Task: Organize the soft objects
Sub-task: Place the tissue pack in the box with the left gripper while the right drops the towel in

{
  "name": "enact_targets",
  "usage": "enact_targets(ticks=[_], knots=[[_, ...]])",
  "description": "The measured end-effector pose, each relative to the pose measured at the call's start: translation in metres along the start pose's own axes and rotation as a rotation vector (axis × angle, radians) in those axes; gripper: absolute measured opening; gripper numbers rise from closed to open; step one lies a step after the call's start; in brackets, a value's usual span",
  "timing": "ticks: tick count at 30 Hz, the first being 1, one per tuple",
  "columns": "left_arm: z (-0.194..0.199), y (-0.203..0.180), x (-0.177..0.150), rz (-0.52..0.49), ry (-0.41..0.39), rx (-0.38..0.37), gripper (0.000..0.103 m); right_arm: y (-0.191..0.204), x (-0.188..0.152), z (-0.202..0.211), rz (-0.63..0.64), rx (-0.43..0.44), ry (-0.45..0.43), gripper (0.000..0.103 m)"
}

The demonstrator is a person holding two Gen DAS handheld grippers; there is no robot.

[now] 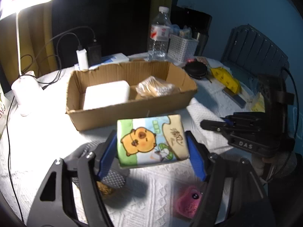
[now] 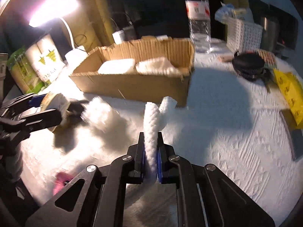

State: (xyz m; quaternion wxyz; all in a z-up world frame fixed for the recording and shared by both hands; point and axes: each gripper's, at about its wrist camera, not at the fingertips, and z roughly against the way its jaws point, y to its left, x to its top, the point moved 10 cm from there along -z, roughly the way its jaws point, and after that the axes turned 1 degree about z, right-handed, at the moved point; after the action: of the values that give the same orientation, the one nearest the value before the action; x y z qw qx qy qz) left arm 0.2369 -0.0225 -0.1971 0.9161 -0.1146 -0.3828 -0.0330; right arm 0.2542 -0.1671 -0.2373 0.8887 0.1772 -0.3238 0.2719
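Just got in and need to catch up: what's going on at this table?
A person is sorting soft things into a cardboard box using two hand-held tongs. The left tongs are shut on a cartoon-printed tissue pack, held just in front of the box. The right tongs are shut on a white towel, lifted off the table. The box already holds a white pack and a bag of cotton swabs. A pink plush toy lies on the tablecloth.
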Motion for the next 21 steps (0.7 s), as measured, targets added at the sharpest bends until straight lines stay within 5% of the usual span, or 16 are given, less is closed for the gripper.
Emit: enact_targets(ticks=[9, 21], knots=[[0.011, 0.038, 0.029, 0.035, -0.067, 0.034, 0.070, 0.019, 0.054, 0.025, 0.051, 0.023, -0.093, 0.011], [0.010, 0.078, 0.050, 0.067, -0.102, 0.065, 0.070, 0.049, 0.110, -0.003, 0.124, 0.085, -0.125, 0.011]])
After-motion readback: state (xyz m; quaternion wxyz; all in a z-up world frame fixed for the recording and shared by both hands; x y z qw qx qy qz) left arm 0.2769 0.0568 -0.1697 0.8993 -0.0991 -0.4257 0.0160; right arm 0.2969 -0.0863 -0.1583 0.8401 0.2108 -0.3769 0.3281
